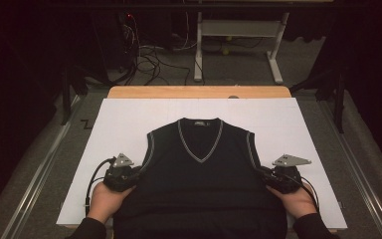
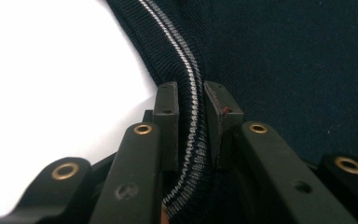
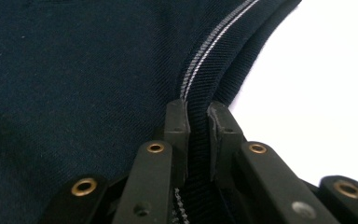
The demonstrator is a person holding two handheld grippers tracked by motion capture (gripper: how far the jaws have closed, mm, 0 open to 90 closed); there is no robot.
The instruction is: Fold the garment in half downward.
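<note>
A dark navy sleeveless V-neck vest (image 1: 199,179) with grey-striped trim lies flat, front up, on the white sheet (image 1: 119,119). My left gripper (image 1: 134,175) is at the bottom of the vest's left armhole. In the left gripper view its jaws pinch the ribbed, striped armhole edge (image 2: 192,121), so my left gripper (image 2: 191,100) is shut on it. My right gripper (image 1: 264,175) is at the bottom of the right armhole. In the right gripper view the pads clamp that armhole's ribbed edge (image 3: 198,126), and my right gripper (image 3: 199,116) is shut on the fabric.
The white sheet covers a wooden table (image 1: 199,92) whose far edge shows beyond it. Bare sheet lies left, right and beyond the vest. Metal rails (image 1: 40,169) run along both sides on the floor. A desk frame (image 1: 238,35) and cables (image 1: 149,59) sit farther back.
</note>
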